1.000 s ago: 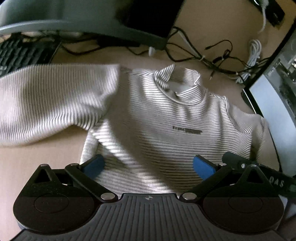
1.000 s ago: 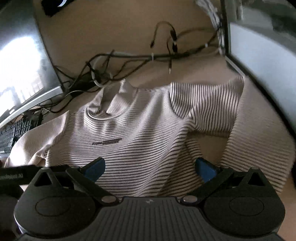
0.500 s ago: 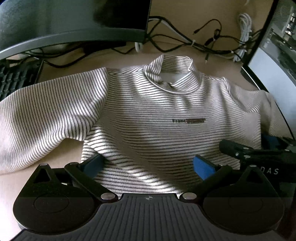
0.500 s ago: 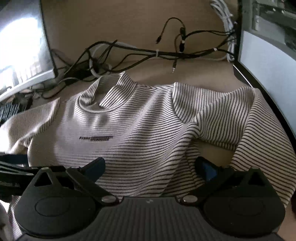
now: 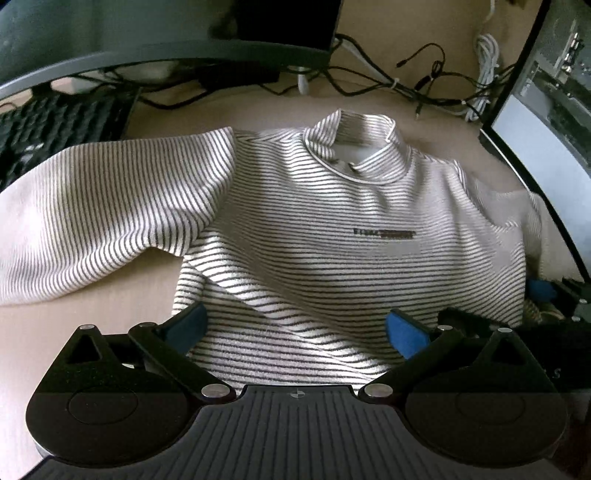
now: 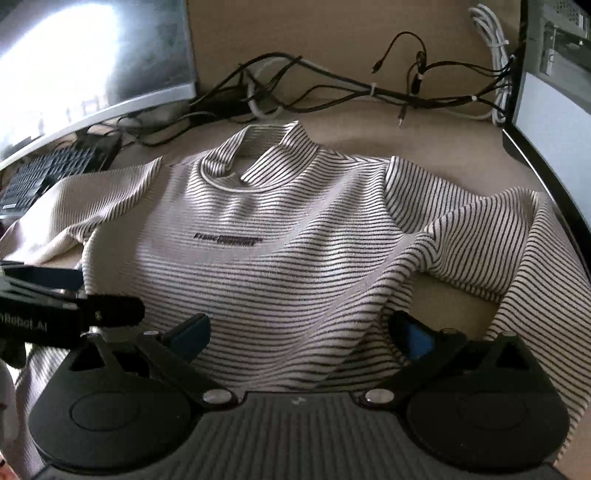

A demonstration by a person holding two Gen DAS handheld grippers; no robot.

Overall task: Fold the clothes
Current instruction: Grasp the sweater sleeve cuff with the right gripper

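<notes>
A striped black-and-white high-neck sweater (image 5: 332, 236) lies front up on a beige desk, collar at the far side; it also shows in the right wrist view (image 6: 288, 251). Its left sleeve (image 5: 103, 218) spreads out to the left. Its right sleeve (image 6: 509, 251) is bunched and folds back toward me. My left gripper (image 5: 295, 328) is open, jaws wide, over the lower left hem. My right gripper (image 6: 303, 336) is open over the lower right hem. Each gripper shows at the edge of the other's view.
A monitor (image 5: 147, 33) and a keyboard (image 5: 48, 125) stand at the far left. A tangle of cables (image 6: 351, 85) runs along the back. A second screen (image 5: 546, 147) stands at the right edge of the desk.
Both grippers have moved in lower and closer over the sweater's hem. The sweater now lies flatter and fills more of both views. The jaws stay open.
</notes>
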